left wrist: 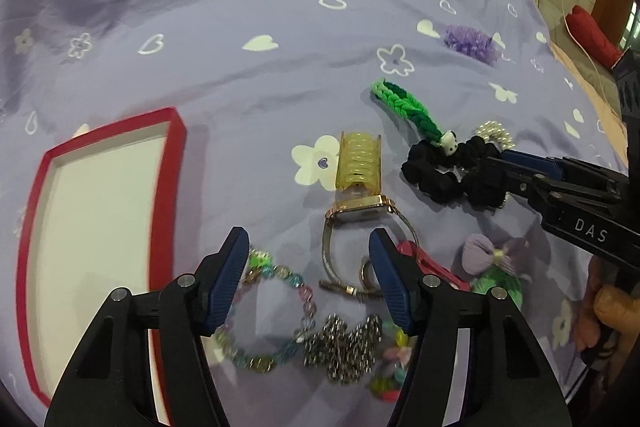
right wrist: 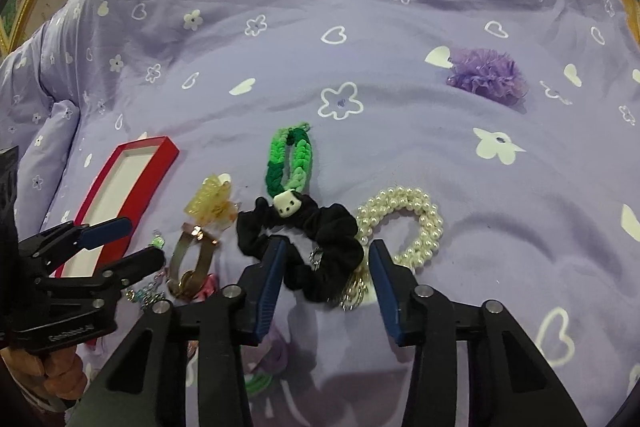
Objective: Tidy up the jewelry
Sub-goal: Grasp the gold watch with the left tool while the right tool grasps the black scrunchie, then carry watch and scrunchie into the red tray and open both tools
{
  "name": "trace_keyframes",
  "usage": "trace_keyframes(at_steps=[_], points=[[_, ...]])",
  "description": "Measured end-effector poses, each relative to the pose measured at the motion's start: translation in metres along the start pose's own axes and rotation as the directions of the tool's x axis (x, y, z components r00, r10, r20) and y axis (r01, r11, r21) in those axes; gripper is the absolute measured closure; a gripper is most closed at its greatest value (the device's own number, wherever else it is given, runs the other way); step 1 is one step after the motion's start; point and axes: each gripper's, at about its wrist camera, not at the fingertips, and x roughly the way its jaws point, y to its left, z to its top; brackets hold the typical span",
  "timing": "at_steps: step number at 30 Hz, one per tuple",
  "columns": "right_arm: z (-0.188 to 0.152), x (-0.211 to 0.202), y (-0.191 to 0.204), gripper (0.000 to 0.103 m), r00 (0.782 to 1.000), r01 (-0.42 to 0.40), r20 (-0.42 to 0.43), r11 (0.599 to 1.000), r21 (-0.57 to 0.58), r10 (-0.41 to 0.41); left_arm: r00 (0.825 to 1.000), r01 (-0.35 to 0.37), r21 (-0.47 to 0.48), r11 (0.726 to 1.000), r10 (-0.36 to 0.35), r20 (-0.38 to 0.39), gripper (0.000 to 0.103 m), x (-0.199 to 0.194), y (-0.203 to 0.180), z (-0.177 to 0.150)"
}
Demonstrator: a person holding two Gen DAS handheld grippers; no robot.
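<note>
Lavender bedspread (right wrist: 320, 67) with white hearts and flowers carries everything here, and the jewelry sits in a loose pile toward its near edge. Quick count: one red tray (left wrist: 168, 187) with a white inside, one yellow hair claw (left wrist: 359, 163), one gold-cased watch (left wrist: 360, 213) on a mesh band, one beaded bracelet (left wrist: 288, 283) in pastel beads, one clump of silver chain (left wrist: 344, 343), one black scrunchie (right wrist: 316, 239), one green braided loop (right wrist: 290, 159) with a small white cube charm, one pearl scrunchie (right wrist: 416, 223), one fuzzy purple hair tie (right wrist: 486, 75) off on its own toward the far right edge, plus one lilac bow (left wrist: 488, 255) and a red clip (left wrist: 424, 263) that's half hidden.

Tray is at the left of the pile, long axis running from near to far. The green loop's long axis also runs away from the cameras, charm end nearest and touching the black scrunchie. The watch lies with its case at the far end, right against the hair claw, band looping back toward the near edge.

Left gripper (left wrist: 308, 275) has its jaws spread partway, over the bracelet and watch band, not pinching anything. Right gripper (right wrist: 326, 275) is also partway spread, with the black scrunchie's near end between the fingers; the pads don't look pressed on it. A bare hand (right wrist: 52, 371) is holding the left one.
</note>
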Motion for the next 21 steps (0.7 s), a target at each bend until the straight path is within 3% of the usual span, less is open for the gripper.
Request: trace_keyframes(at_steps=[2,6,9,11,21], points=[[0.000,0.004,-0.002,0.076,1.000,0.001,-0.003,1.000,0.000,-0.001,1.000,0.009,0.010,1.000,-0.009,-0.014,0.046,0.008,-0.002,0.001],[0.000,0.007,-0.004,0.083,1.000,0.001,-0.006,1.000,0.002,-0.001,0.999,0.009,0.023,1.000,-0.008,-0.051,0.052,0.021,-0.006,-0.001],[0.000,0.006,-0.005,0.088,1.000,-0.005,-0.003,1.000,0.003,0.005,0.998,0.031,0.017,0.999,-0.030,-0.054,0.077,0.023,-0.007,-0.002],[0.000,0.003,-0.006,0.093,1.000,-0.016,0.008,1.000,0.010,0.016,0.998,0.049,0.006,0.999,-0.049,-0.049,0.100,0.021,-0.006,-0.001],[-0.003,-0.041,0.007,0.096,0.990,-0.085,0.110,0.996,0.016,0.083,0.993,0.104,-0.062,0.993,-0.100,0.063,0.102,-0.028,0.011,-0.014]])
